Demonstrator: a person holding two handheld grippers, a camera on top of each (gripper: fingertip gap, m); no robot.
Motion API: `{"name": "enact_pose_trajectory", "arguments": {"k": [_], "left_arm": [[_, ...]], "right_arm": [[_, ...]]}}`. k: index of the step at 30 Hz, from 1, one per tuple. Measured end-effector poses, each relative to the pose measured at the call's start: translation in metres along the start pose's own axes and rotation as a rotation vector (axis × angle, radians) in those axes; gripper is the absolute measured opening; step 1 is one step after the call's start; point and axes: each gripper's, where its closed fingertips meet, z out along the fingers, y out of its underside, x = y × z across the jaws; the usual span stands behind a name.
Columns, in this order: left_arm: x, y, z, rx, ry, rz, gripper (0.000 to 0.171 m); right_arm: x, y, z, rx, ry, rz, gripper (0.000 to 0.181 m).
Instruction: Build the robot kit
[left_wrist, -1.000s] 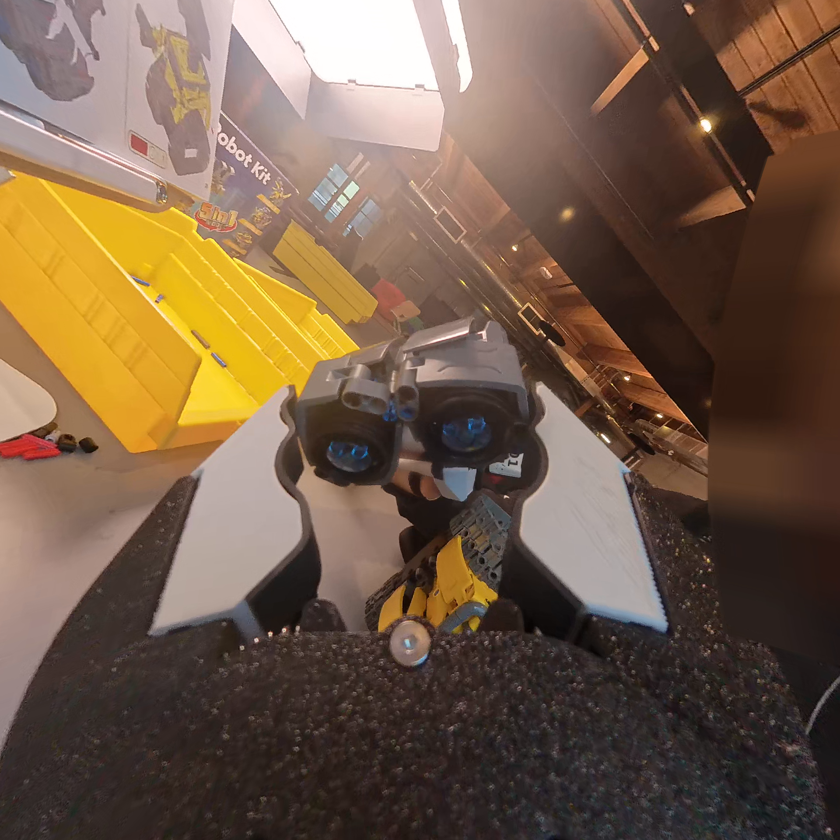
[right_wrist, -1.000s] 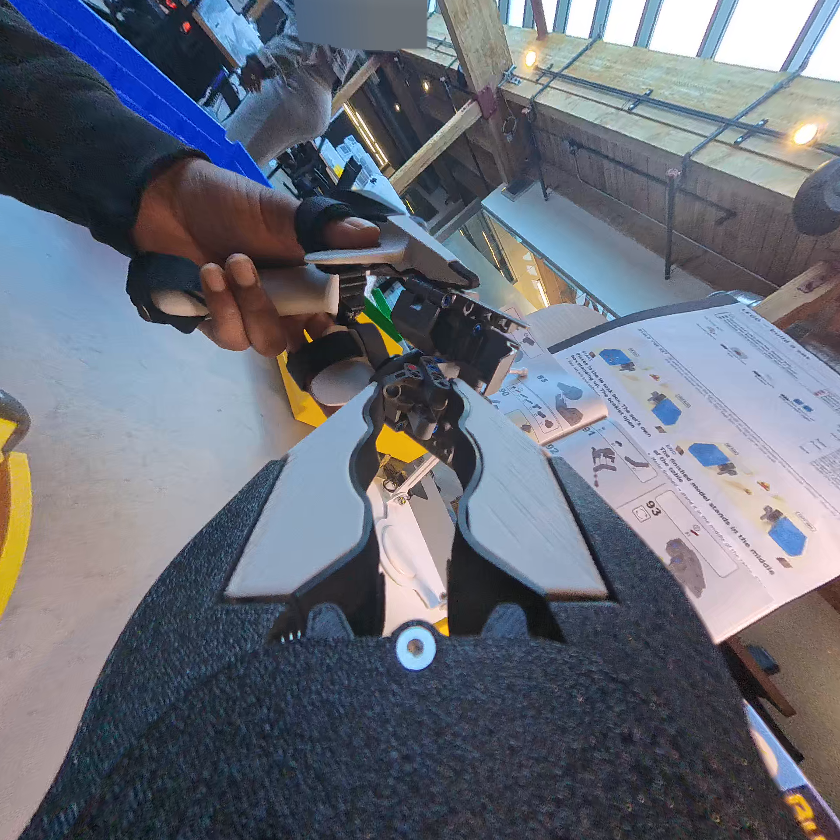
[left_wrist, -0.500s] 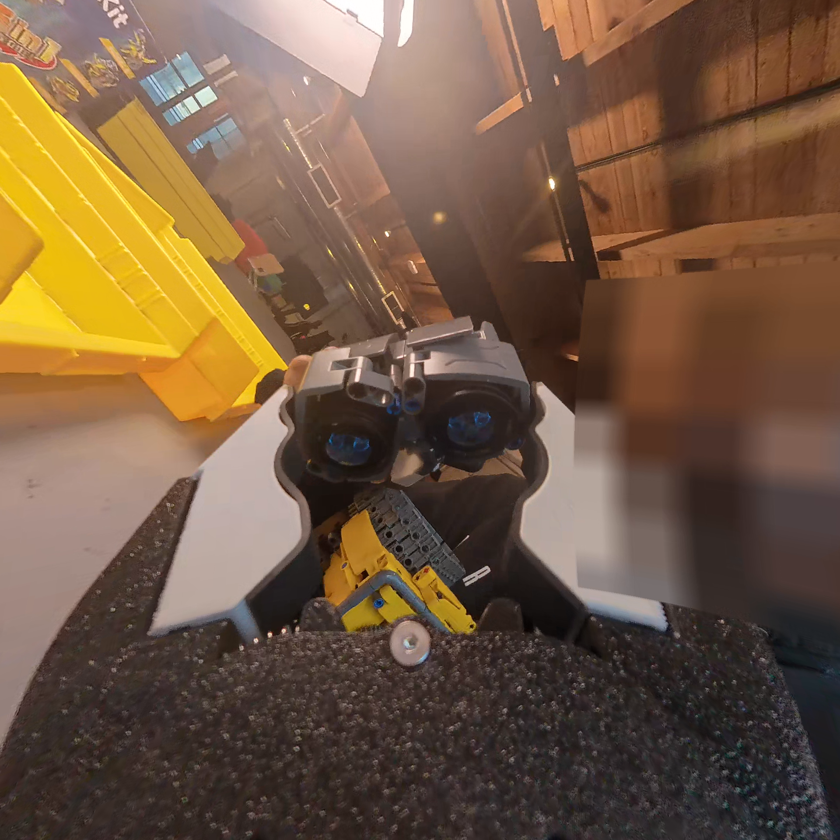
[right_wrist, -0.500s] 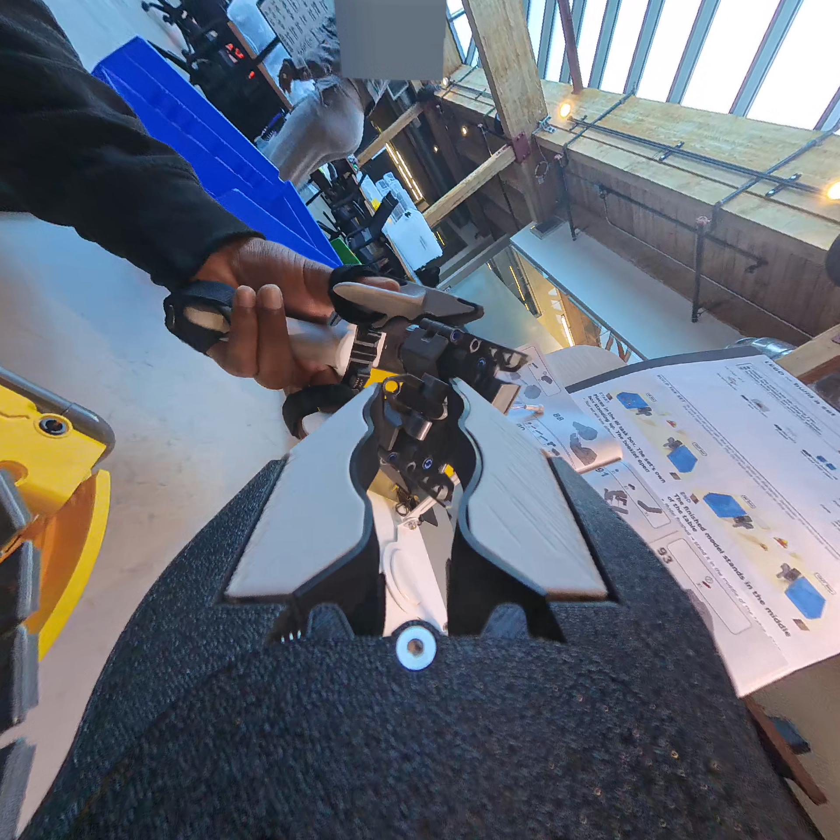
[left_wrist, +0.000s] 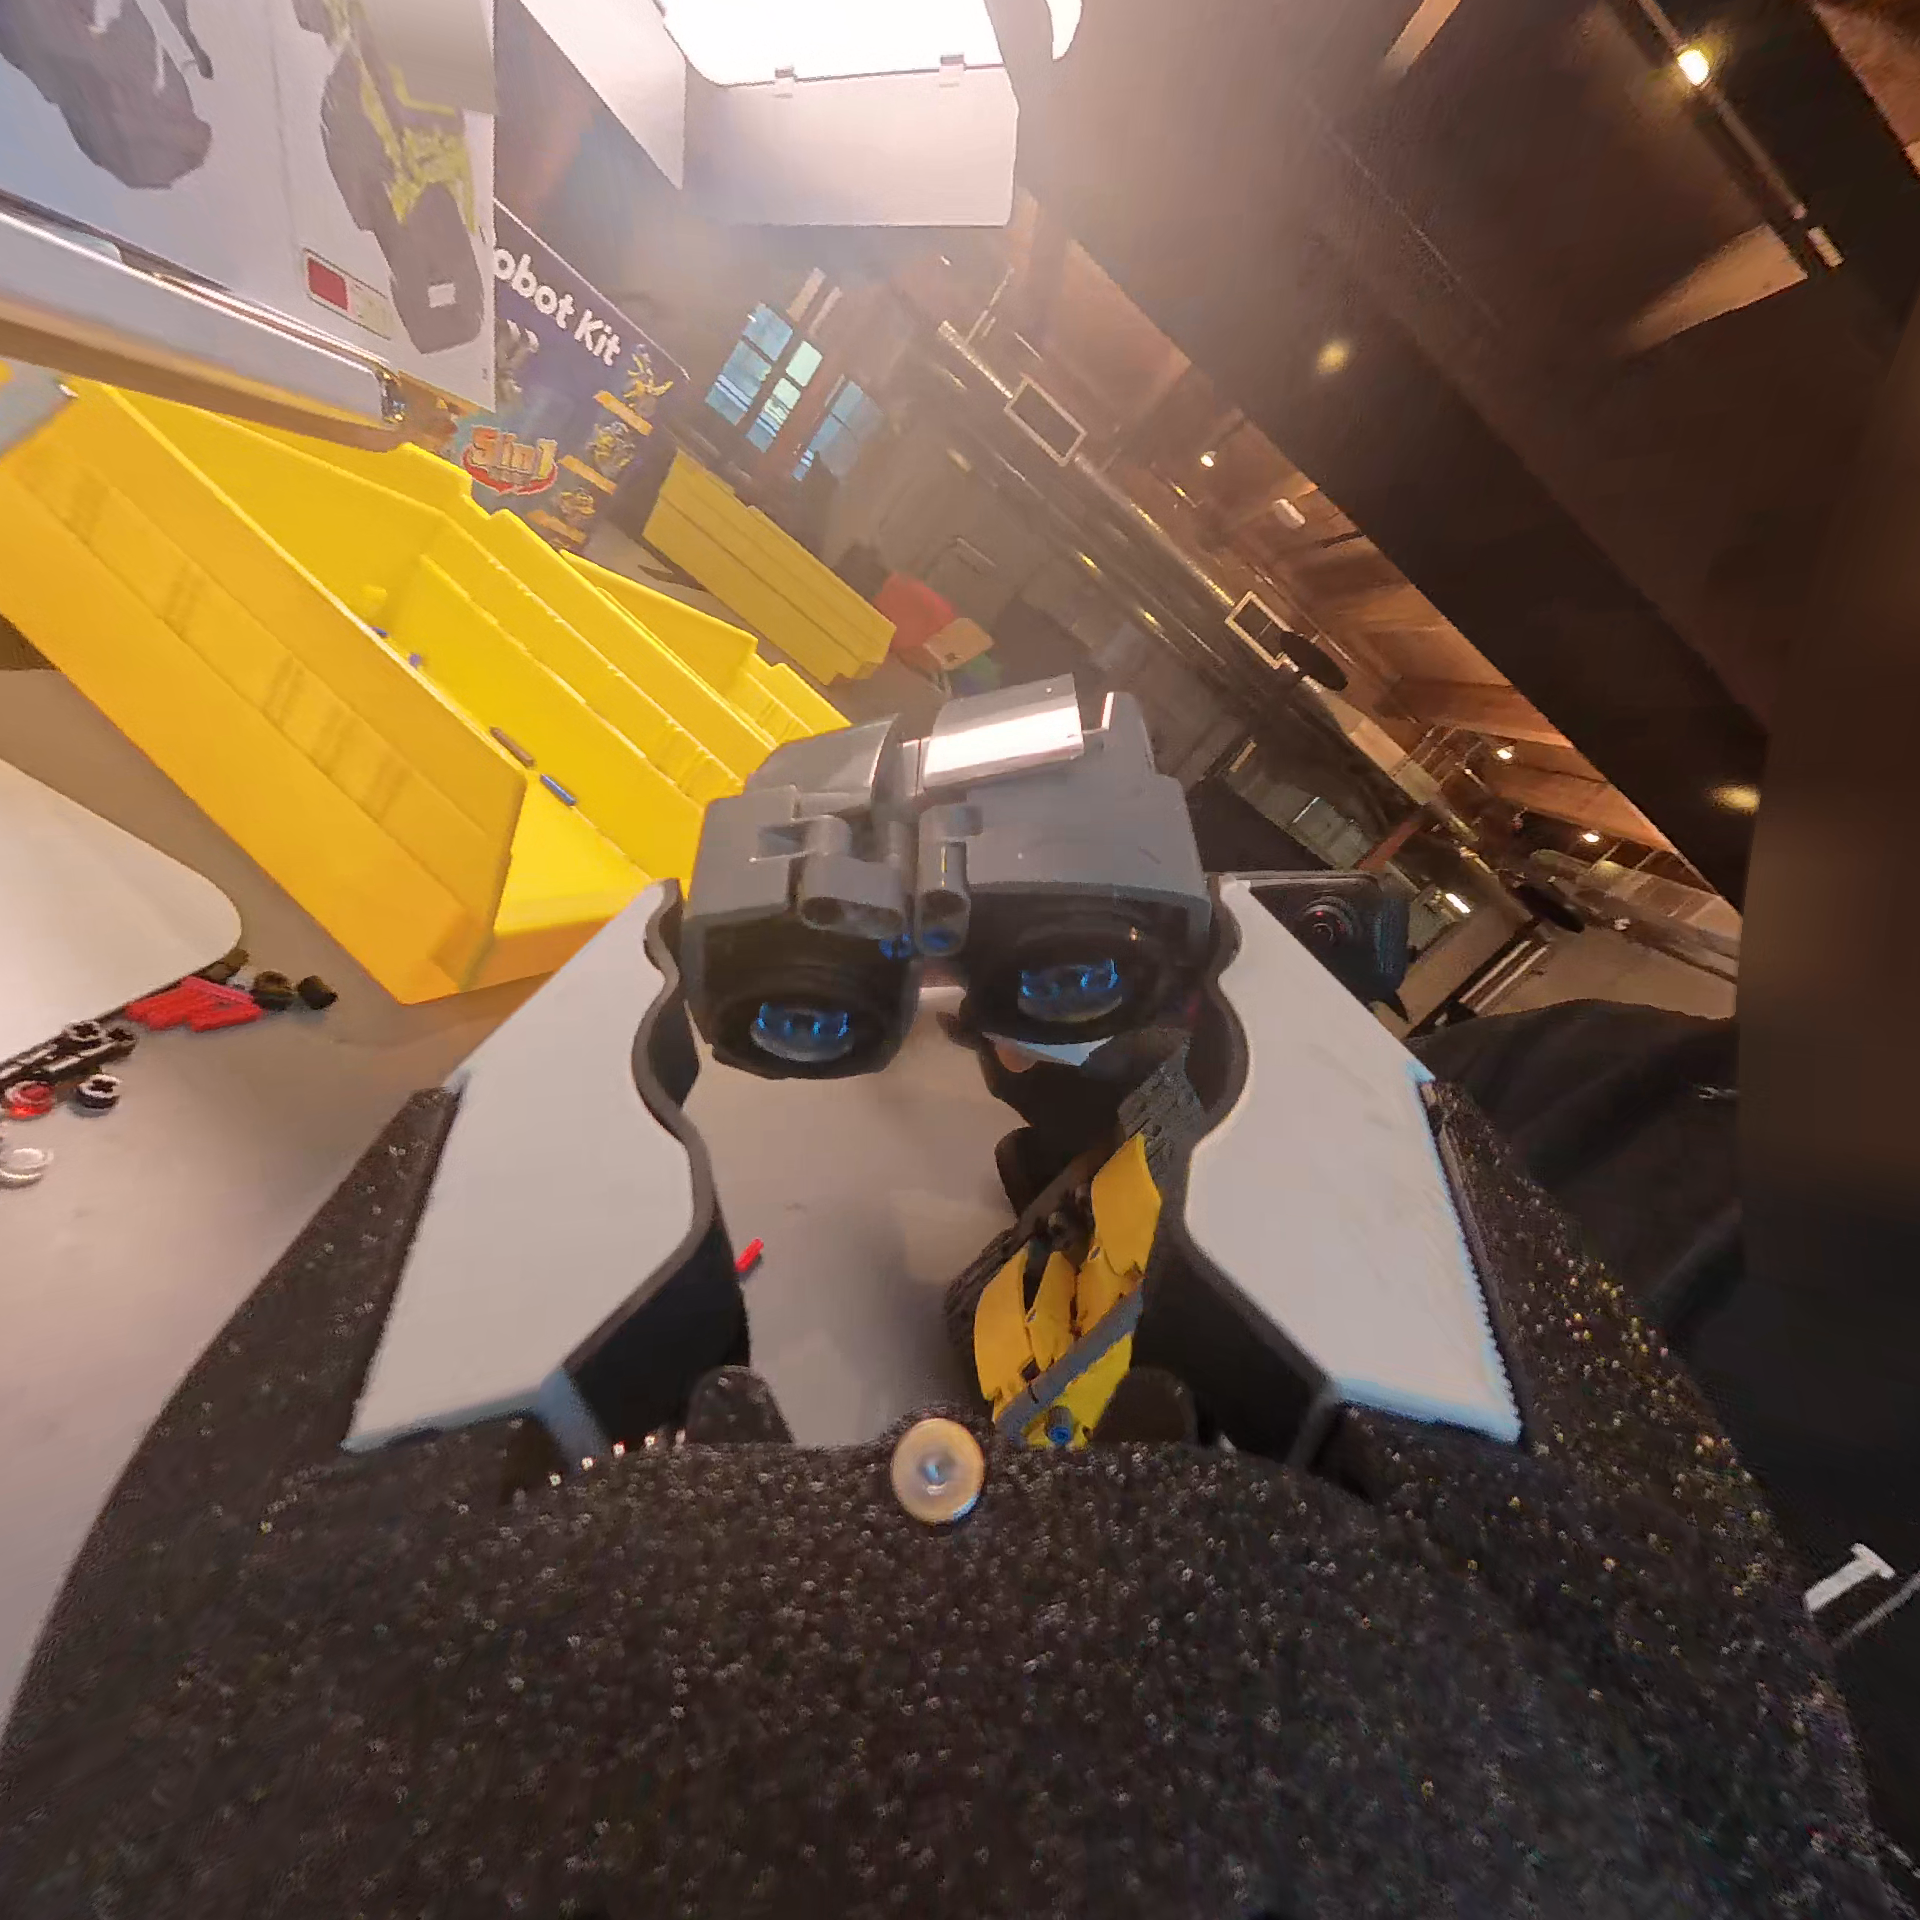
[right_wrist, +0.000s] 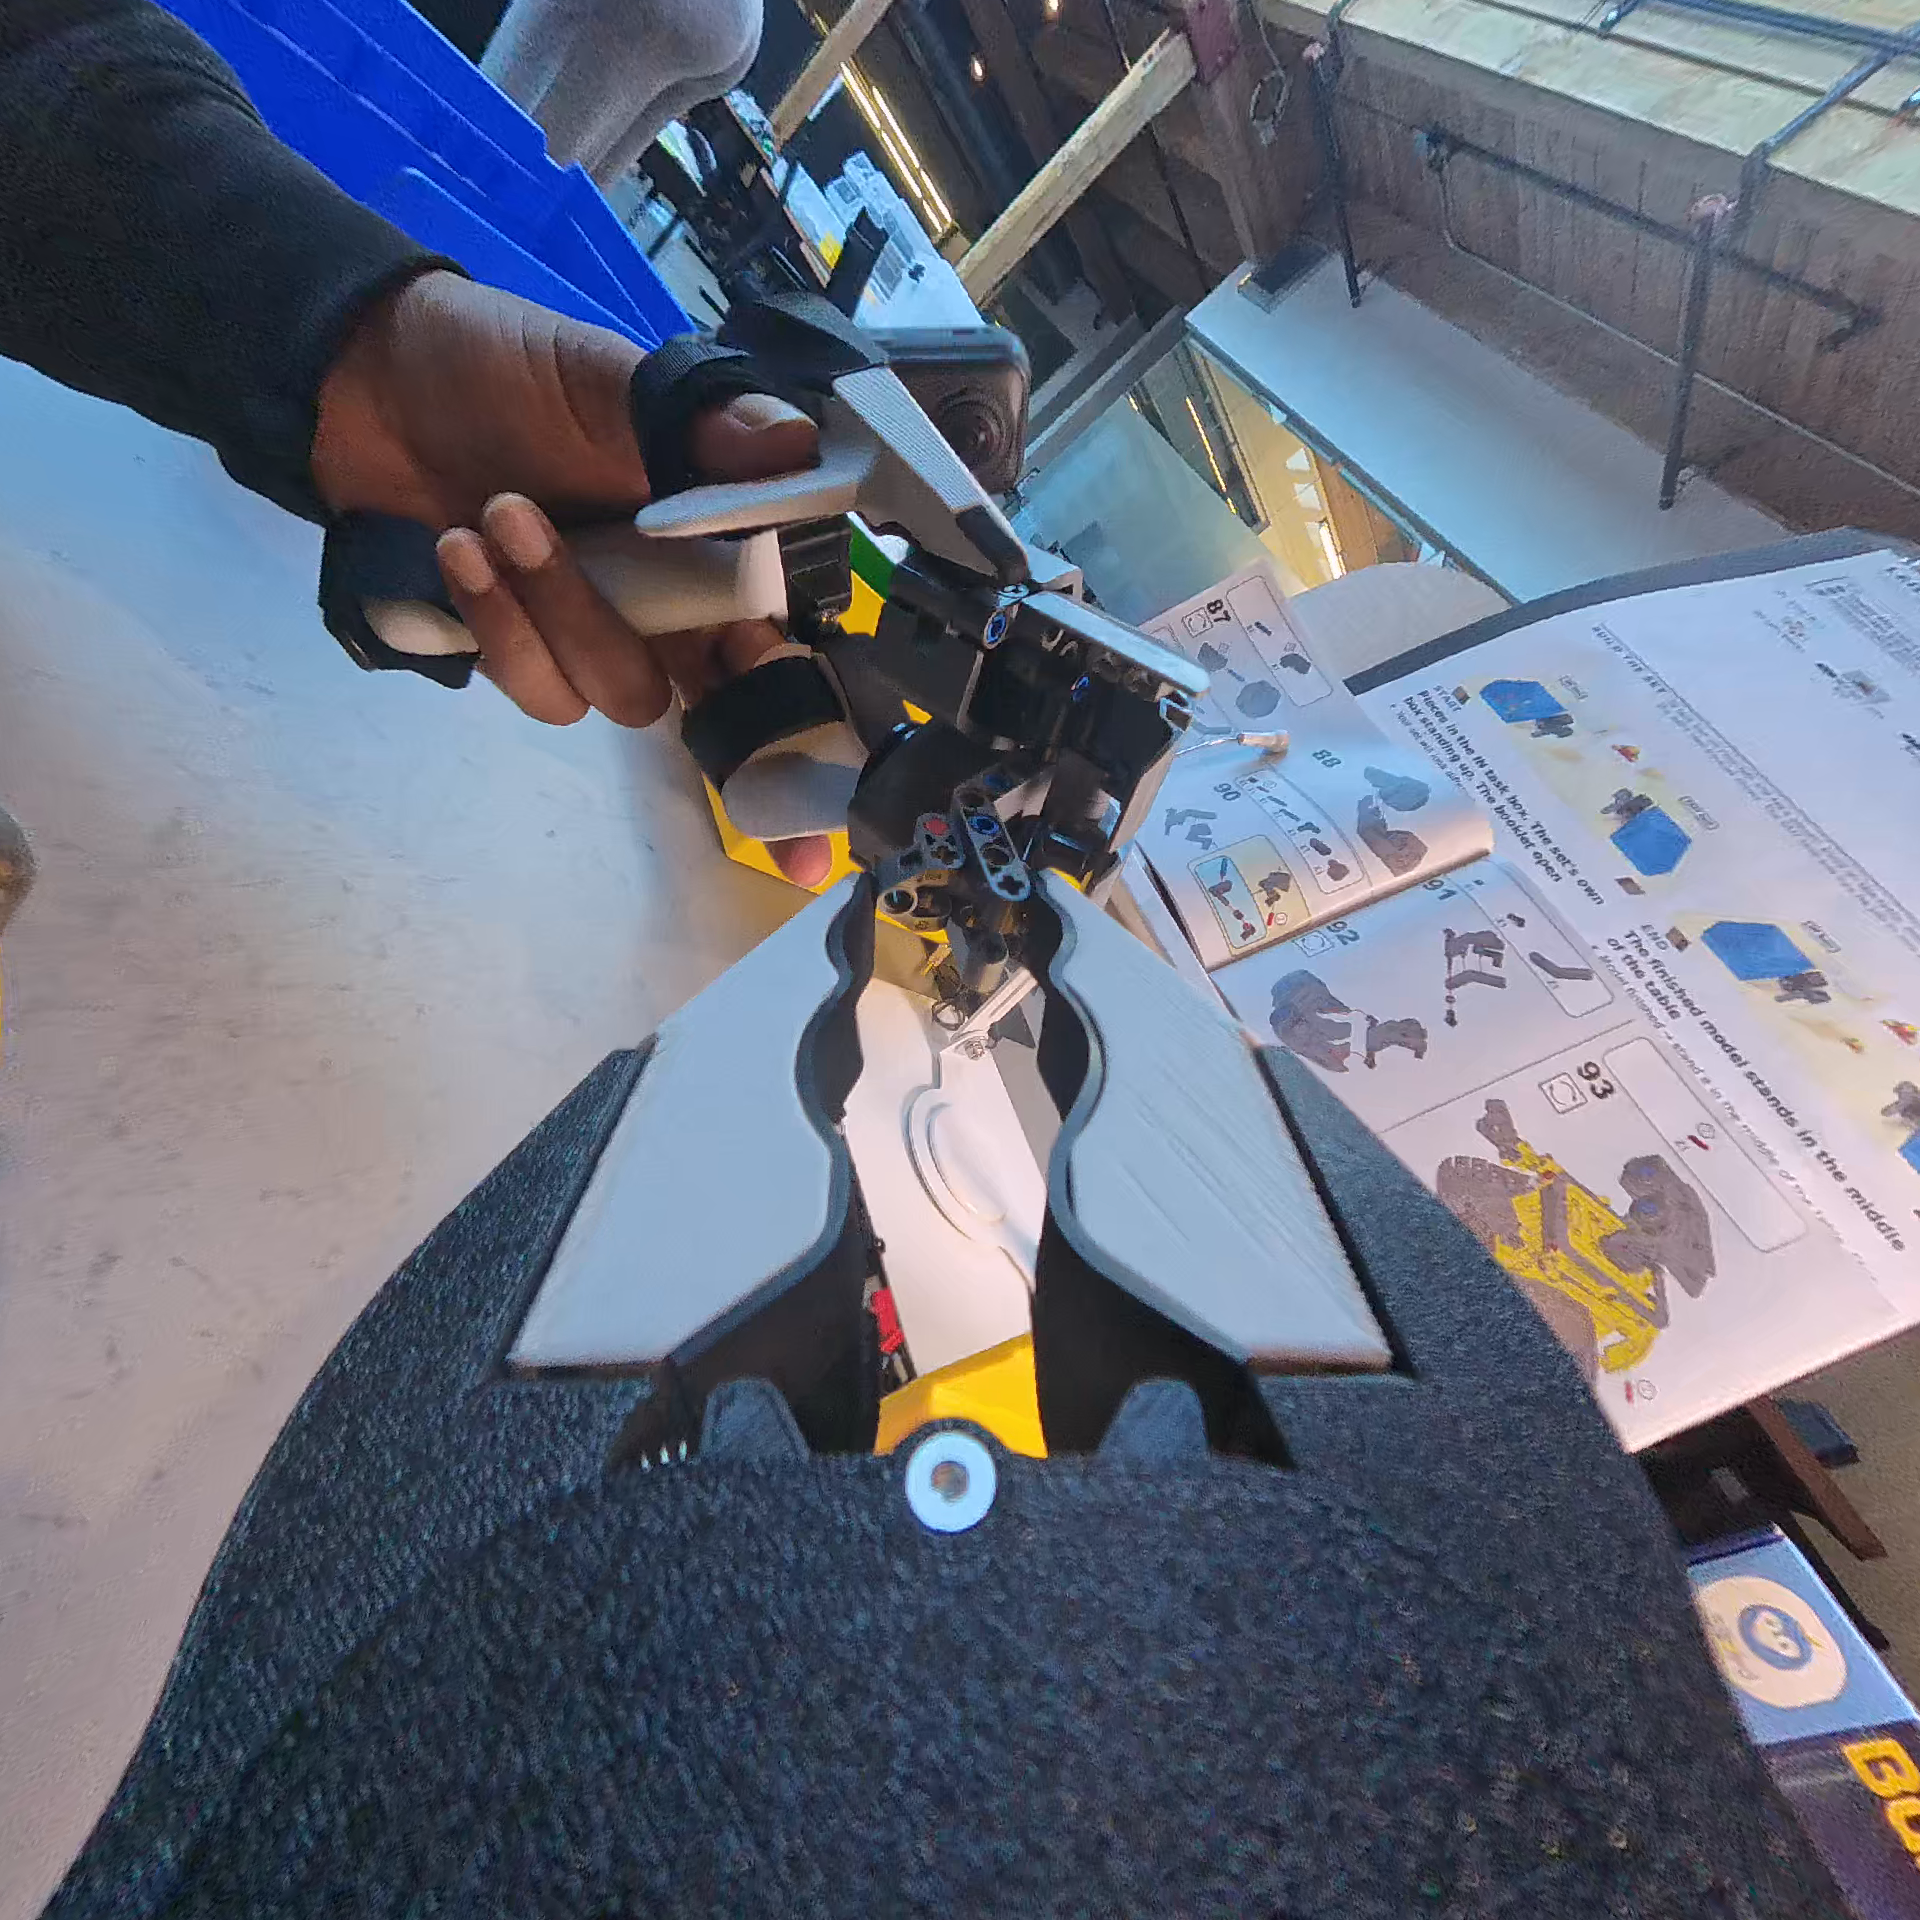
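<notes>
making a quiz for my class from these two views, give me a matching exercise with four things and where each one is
Things
1. grey toy head
2. yellow bin
3. red pieces
4. instruction booklet

Places
A. lying loose on the table, left of the left gripper
B. open on the table, right of the right gripper
C. clamped between the left gripper's fingers
D. on the table behind the red pieces

Pairs: 1-C, 2-D, 3-A, 4-B
</notes>
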Motion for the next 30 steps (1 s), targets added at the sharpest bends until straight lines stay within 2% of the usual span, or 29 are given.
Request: {"name": "enact_pose_trajectory", "arguments": {"k": [6, 30], "left_arm": [[-0.002, 0.0, 0.0, -0.003, -0.043, 0.053, 0.096], [-0.017, -0.005, -0.004, 0.029, -0.123, -0.013, 0.095]], "right_arm": [[-0.001, 0.004, 0.002, -0.01, 0.0, 0.016, 0.029], [-0.002, 0.015, 0.005, -0.024, -0.014, 0.106, 0.027]]}}
